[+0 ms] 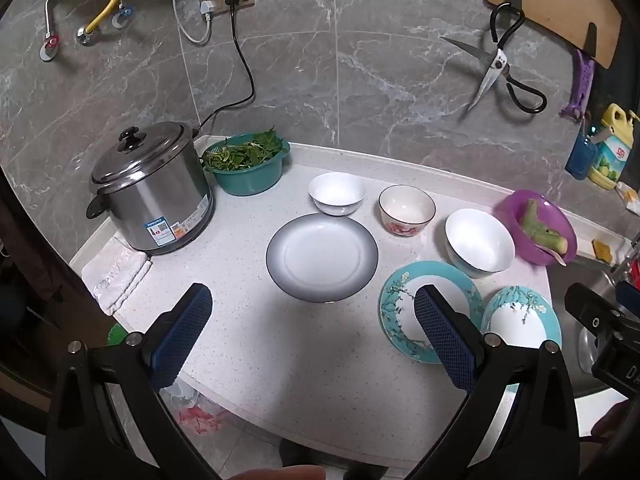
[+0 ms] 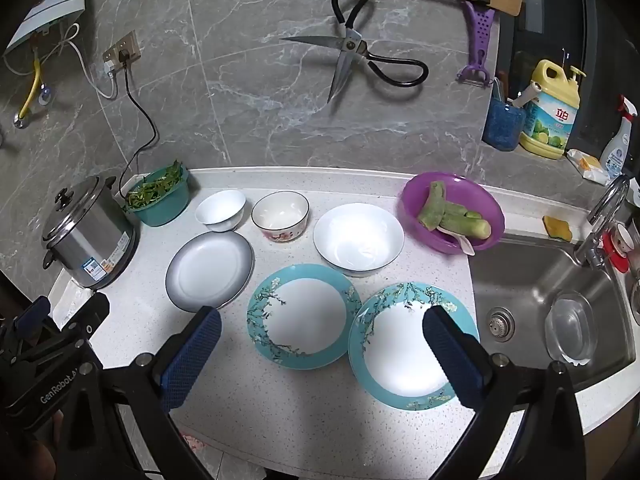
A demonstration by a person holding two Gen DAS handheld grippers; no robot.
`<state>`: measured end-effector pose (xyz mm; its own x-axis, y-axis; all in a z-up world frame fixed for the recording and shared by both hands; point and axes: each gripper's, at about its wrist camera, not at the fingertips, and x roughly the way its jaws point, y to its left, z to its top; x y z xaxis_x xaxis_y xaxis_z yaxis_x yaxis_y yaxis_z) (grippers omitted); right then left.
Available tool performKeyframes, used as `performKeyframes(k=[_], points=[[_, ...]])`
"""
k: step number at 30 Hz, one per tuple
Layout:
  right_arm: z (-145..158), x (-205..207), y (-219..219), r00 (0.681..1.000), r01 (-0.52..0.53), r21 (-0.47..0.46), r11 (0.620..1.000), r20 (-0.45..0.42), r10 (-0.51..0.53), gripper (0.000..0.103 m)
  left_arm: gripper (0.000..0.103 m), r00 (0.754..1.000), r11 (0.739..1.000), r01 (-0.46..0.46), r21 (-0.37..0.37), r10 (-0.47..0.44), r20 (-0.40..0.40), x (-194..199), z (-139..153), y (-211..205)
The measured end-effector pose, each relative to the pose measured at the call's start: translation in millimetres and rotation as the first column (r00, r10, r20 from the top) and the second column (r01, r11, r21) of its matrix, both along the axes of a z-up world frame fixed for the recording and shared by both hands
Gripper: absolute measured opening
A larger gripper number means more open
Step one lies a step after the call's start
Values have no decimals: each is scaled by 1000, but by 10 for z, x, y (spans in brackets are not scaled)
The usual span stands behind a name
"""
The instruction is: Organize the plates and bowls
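Note:
On the speckled white counter (image 1: 304, 356) lie a grey-rimmed white plate (image 1: 322, 257) (image 2: 209, 270) and two teal floral plates, one left (image 1: 404, 312) (image 2: 302, 314) and one right (image 1: 520, 316) (image 2: 400, 344). Behind them stand a small white bowl (image 1: 337, 193) (image 2: 220, 210), a flower-patterned bowl (image 1: 407, 210) (image 2: 280, 216) and a large white bowl (image 1: 479, 242) (image 2: 358, 238). My left gripper (image 1: 312, 312) hovers open above the counter in front of the grey-rimmed plate. My right gripper (image 2: 322, 332) hangs open over the two teal plates. Nothing sits between either pair of fingers.
A steel cooker (image 1: 150, 188) and a green basin of leaves (image 1: 248, 166) stand at the back left. A purple basin with peeled vegetables (image 2: 452, 212) sits beside the sink (image 2: 552, 300). Scissors (image 2: 356, 52) hang on the wall. A folded cloth (image 1: 116, 276) lies at the counter's left edge.

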<state>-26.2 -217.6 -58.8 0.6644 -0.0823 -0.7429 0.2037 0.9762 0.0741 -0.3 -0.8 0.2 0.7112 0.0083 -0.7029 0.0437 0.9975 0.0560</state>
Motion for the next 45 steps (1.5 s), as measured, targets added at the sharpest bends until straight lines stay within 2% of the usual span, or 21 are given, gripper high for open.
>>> performKeyframes(k=[45], points=[[-21,-14,57,1000,-2,0,1000,-4,2,103,103,1000,1000,-6,-6,6,-9,-46,-102,22]])
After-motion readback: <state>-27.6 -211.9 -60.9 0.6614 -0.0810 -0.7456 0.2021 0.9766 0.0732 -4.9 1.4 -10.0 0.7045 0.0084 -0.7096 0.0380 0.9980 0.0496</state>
